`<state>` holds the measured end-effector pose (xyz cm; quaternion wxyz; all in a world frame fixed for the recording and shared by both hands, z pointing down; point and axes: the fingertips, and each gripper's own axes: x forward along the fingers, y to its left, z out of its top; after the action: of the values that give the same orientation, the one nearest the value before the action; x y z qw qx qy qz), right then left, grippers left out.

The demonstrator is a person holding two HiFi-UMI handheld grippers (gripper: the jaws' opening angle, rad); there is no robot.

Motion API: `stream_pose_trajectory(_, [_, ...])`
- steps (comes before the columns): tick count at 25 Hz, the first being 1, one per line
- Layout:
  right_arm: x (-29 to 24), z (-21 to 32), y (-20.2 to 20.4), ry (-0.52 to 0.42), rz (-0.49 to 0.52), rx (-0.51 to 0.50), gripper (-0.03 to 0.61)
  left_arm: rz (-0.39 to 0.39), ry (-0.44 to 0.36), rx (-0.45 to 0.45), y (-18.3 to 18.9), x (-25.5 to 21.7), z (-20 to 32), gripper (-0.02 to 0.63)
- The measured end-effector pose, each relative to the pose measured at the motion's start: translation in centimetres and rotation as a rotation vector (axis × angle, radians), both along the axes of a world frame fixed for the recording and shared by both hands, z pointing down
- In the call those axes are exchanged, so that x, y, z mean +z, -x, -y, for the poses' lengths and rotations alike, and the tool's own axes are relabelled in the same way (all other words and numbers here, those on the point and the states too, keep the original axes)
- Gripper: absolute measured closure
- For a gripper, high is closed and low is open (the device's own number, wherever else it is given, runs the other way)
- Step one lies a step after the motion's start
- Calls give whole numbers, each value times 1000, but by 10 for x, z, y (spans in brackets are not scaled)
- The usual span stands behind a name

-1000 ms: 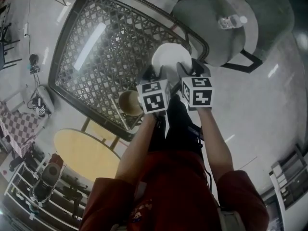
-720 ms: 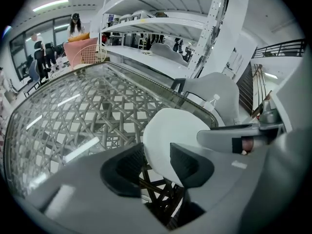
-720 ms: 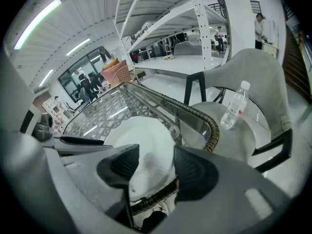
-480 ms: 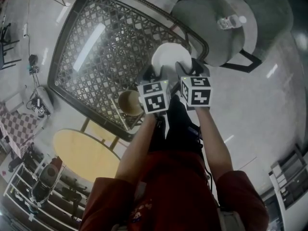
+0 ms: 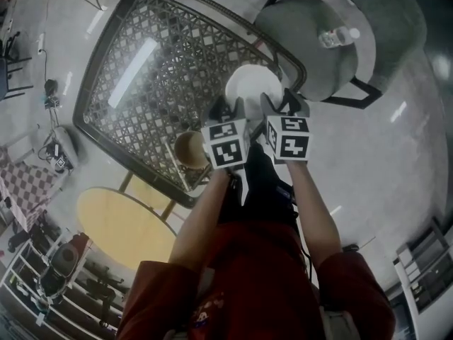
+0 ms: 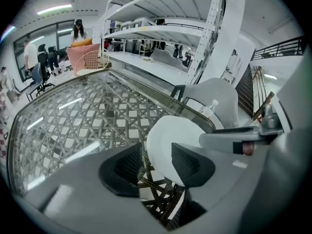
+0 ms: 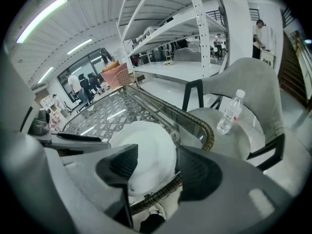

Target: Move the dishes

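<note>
Glass is what worries the first observer: "Where does the white plate [image 5: 251,83] sit on that worktop [image 5: 134,69]?"

"Just ahead of both sets of jaws," the second replies. "The left gripper [image 6: 156,162] and the right gripper [image 7: 153,167] are both released, with nothing clamped. The plate shows through each gap, nearer the right jaw of the left one and the left jaw of the right one."

"And the risk?"

"It lies near the worktop's corded rim [image 7: 207,130]. A nudge before the jaws bite would likely skate it over the smooth glass and off the edge, toward the grey chair [image 5: 382,13]. Uneven closing could tip it. The grippers are side by side and may knock each other. The tan bowl [image 5: 190,149], behind and left of the left jaws, seems out of the way."

"Any writing?"

"None legible. The cubes [image 5: 225,142] carry only black-and-white square markers. The water bottle [image 7: 229,112], ahead and right of the right jaws, has a label too small to read."
</note>
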<state>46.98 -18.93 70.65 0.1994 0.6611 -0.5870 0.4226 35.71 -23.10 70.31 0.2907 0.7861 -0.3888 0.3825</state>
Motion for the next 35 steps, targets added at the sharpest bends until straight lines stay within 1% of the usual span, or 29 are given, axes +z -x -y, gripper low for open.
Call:
stream_pose_trajectory(11, [-47, -2, 17, -61, -62, -40, 336, -71, -66, -17, 4, -45, 0, 411])
stream_pose_trajectory(14, [-63, 1, 24, -96, -88, -67, 336, -94, -99, -24, 7, -61, 3, 411])
stream_pose_trajectory(18, [-87, 0, 40, -141, -94, -86, 336, -119, -136, -41, 19, -83, 2, 411])
stream_pose_trajectory(24, [-126, -2, 74, -210, -118, -140, 336, -143, -185, -89, 49, -114, -2, 411])
stream_pose_trajectory(27, [-143, -1, 93, -243, -131, -179, 336, -152, -227, -116, 70, -133, -2, 411])
stream_pose_trajectory(35, [-195, 10, 155, -348, -147, -292, 336, -168, -329, -264, 158, -181, 3, 411])
